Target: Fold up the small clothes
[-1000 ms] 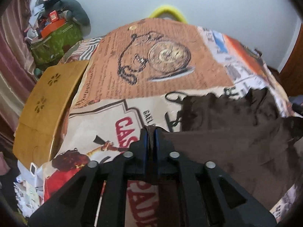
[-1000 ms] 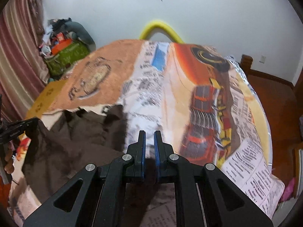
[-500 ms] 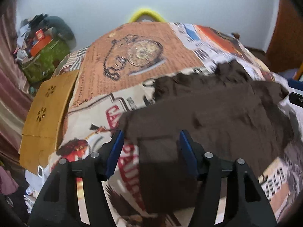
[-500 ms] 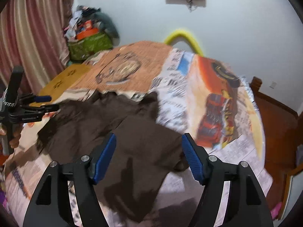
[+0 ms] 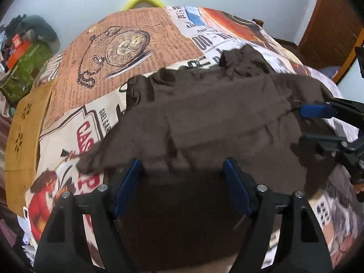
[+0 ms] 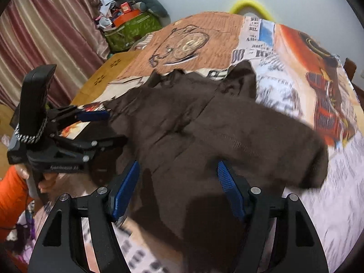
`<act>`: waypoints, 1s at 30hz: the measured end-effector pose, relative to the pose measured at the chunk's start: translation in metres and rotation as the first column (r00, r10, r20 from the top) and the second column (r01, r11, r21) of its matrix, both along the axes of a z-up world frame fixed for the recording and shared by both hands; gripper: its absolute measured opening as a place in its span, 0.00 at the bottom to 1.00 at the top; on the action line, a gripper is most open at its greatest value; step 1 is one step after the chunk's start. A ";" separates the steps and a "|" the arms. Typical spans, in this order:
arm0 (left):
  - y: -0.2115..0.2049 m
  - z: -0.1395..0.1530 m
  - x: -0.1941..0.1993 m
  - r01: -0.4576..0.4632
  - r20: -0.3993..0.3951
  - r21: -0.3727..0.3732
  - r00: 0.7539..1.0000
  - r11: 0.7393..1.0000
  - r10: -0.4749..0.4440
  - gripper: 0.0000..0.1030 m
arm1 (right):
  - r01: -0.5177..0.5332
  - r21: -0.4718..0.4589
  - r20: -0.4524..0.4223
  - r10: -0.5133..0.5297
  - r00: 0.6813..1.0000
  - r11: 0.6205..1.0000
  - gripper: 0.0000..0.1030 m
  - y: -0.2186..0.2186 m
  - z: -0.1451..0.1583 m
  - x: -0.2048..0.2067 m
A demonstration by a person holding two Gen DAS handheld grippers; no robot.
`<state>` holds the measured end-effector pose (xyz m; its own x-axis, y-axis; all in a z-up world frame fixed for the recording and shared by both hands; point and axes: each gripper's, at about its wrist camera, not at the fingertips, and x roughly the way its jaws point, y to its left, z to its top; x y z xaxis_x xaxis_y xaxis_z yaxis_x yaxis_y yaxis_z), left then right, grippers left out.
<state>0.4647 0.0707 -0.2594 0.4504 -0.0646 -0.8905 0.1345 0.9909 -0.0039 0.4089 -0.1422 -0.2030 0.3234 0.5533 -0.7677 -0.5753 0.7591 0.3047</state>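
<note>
One brown garment [image 5: 204, 118] lies crumpled on the printed bedspread [image 5: 127, 43]. Two grippers — left gripper [image 5: 182, 170] and right gripper [image 6: 177, 173] — hover low over it, jaws spread wide, holding nothing.

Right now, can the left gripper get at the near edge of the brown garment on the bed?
Probably yes. The left gripper is open, with the brown garment spread flat right ahead and between its fingers. Nothing lies between them; the right gripper is off at the cloth's far side.
</note>
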 end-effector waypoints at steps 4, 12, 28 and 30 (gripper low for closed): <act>0.011 0.010 0.028 -0.064 0.050 0.019 0.997 0.998 0.063 0.75 | 0.075 -0.068 0.070 -0.070 0.995 0.995 0.66 0.005 0.006 0.030; 0.038 0.025 0.071 -0.215 0.139 0.139 0.971 0.967 0.196 0.75 | 0.238 -0.033 0.208 -0.227 0.952 0.971 0.66 -0.010 0.042 0.064; 0.013 0.001 0.016 -0.037 0.090 0.287 0.996 0.957 0.012 0.78 | 0.094 -0.125 0.099 -0.082 0.992 0.988 0.67 -0.019 -0.005 -0.003; 0.013 -0.004 0.022 -0.047 0.112 0.340 0.994 0.939 0.010 0.78 | 0.088 -0.133 0.133 -0.070 0.989 0.987 0.70 -0.017 -0.010 -0.009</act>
<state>0.4865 0.0835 -0.2633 0.5415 0.2490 -0.8030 0.0871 0.9334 0.3481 0.3996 -0.1594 -0.2129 0.4617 0.4140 -0.7845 -0.5395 0.8331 0.1221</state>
